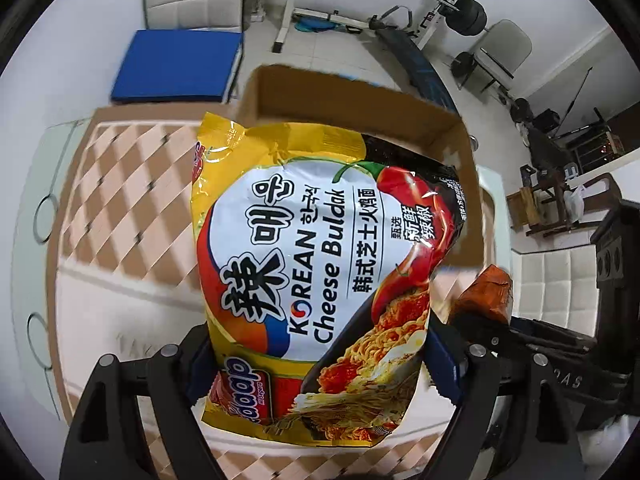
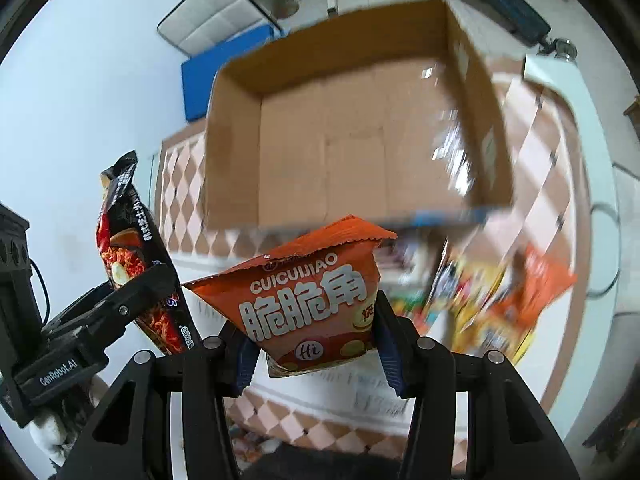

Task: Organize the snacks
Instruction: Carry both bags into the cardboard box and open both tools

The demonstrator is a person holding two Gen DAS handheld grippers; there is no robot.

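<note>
Noodle packet [image 1: 316,276] was pinched in your left gripper [image 1: 320,364], orange chips bag [image 2: 316,300] in your right gripper [image 2: 316,356], both pointing steeply down above the counter [image 1: 120,200]; cardboard box [image 2: 352,152] looked bare inside.

My table [image 1: 120,216] wears a cloth of tan and cream diamonds. On it stands an open cardboard box [image 2: 352,152], its bottom bare. Just beside the box, toward me, lies a blurred heap of snack packets [image 2: 492,304], yellow and orange among them.
</note>
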